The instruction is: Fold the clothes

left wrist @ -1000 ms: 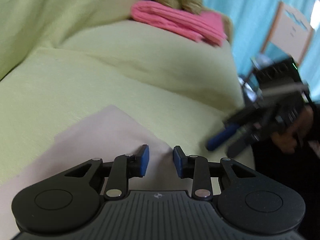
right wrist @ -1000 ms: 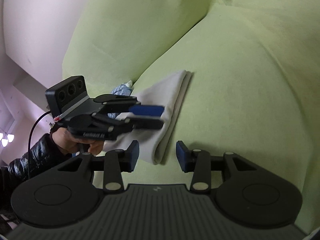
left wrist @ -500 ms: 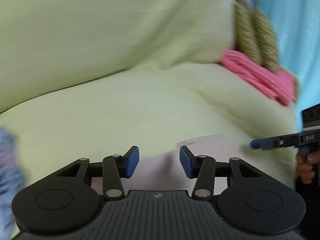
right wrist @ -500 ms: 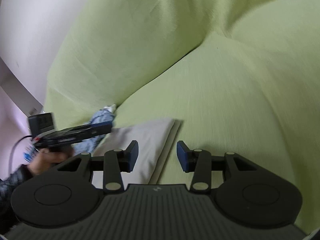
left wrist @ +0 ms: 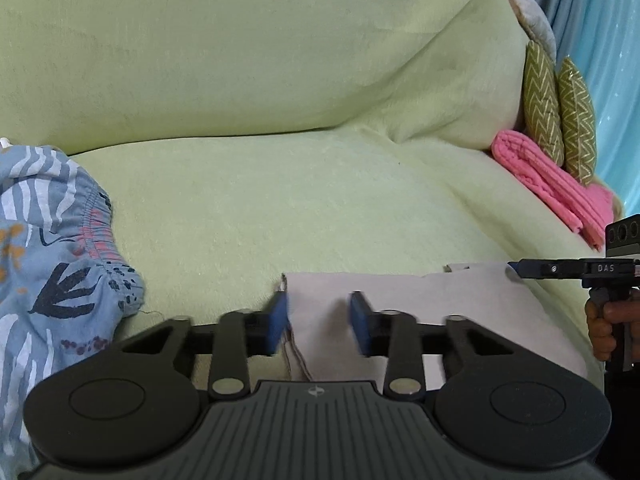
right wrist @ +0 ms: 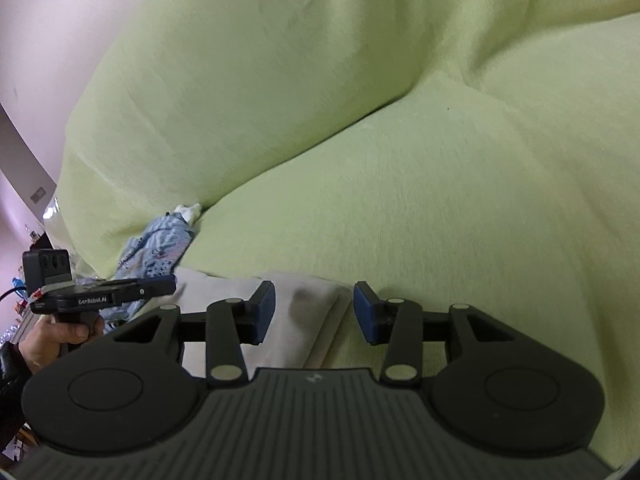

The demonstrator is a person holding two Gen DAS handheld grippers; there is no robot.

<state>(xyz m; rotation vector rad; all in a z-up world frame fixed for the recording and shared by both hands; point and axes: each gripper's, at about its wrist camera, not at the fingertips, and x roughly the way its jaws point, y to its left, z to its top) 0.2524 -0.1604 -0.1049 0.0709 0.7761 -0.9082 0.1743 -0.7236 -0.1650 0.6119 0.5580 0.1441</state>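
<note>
On the green sofa (left wrist: 320,200) the folded grey cloth (left wrist: 440,304) lies flat beside the blue patterned garment (left wrist: 52,248), the left gripper (left wrist: 320,322) and right gripper (right wrist: 314,312) now swung to straddle its opposite edges, fingers apart.

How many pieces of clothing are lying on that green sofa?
3: a beige folded cloth at the front, a blue patterned garment on the left, a pink folded one far right. More may be hidden.
</note>
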